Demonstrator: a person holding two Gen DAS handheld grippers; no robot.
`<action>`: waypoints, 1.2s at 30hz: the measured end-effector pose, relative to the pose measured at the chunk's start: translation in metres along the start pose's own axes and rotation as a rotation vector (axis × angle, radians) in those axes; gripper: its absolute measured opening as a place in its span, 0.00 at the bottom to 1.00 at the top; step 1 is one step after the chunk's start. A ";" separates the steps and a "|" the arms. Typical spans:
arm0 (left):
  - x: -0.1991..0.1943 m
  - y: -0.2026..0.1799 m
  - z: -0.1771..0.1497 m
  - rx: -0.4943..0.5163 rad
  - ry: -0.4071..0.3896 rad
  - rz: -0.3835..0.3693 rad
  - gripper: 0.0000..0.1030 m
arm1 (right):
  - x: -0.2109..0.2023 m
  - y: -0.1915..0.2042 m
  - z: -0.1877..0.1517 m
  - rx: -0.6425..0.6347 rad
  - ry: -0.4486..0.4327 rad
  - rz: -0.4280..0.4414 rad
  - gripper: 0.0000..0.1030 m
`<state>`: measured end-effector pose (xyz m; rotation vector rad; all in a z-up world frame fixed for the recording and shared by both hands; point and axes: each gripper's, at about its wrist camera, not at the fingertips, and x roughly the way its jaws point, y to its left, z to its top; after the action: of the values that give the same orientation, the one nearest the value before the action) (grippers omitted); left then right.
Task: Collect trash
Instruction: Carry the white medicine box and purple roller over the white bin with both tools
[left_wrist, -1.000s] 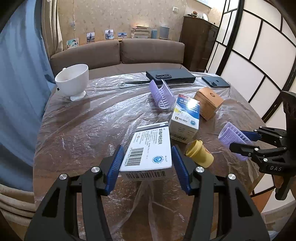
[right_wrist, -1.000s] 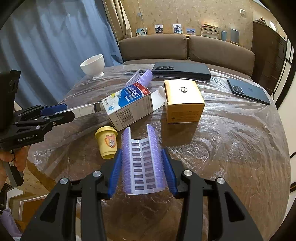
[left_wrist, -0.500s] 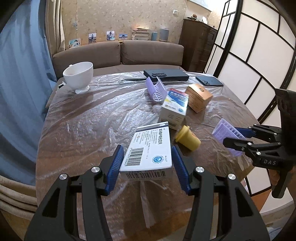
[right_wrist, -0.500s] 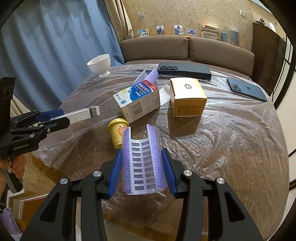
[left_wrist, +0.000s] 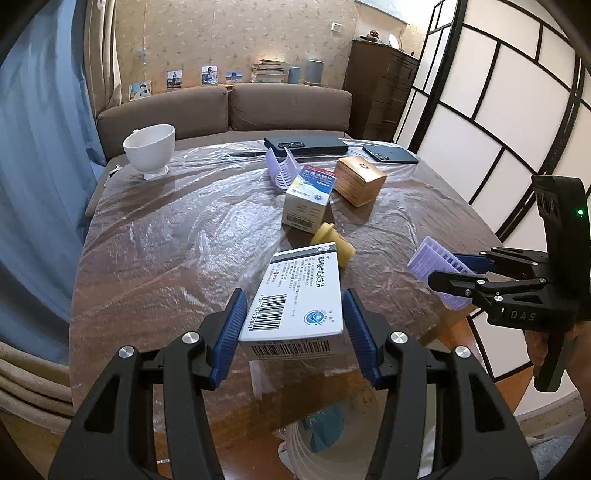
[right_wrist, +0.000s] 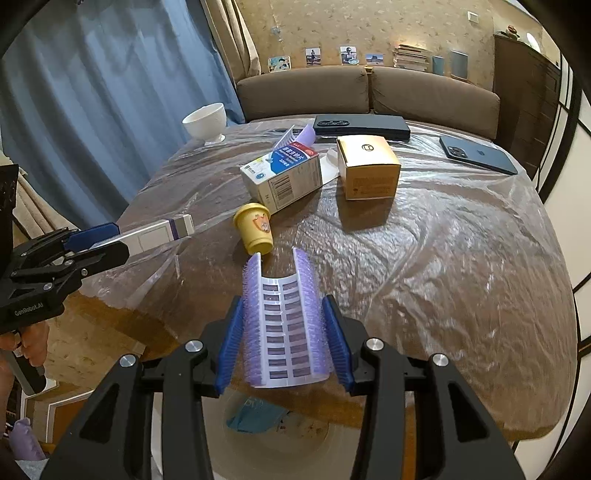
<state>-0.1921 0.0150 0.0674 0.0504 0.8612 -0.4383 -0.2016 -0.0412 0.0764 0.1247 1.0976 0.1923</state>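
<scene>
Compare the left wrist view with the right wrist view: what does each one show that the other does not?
Only the left wrist view shows the barcoded top of the flat white medicine box and the white paper screen wall.

Only the right wrist view shows the slotted inside of the curved purple plastic tray.

Both show the small yellow plastic cup, the gold cardboard box and the white ceramic bowl.
</scene>
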 end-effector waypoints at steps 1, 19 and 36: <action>-0.001 0.000 -0.001 0.000 0.001 -0.002 0.53 | -0.002 0.001 -0.002 0.002 0.000 -0.002 0.41; -0.020 -0.034 -0.029 0.040 0.034 -0.057 0.53 | -0.025 0.007 -0.036 0.024 0.033 -0.009 0.41; -0.034 -0.057 -0.054 0.109 0.093 -0.119 0.53 | -0.037 0.013 -0.061 0.022 0.077 0.003 0.41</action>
<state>-0.2732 -0.0128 0.0647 0.1208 0.9346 -0.5980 -0.2733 -0.0360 0.0838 0.1398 1.1766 0.1891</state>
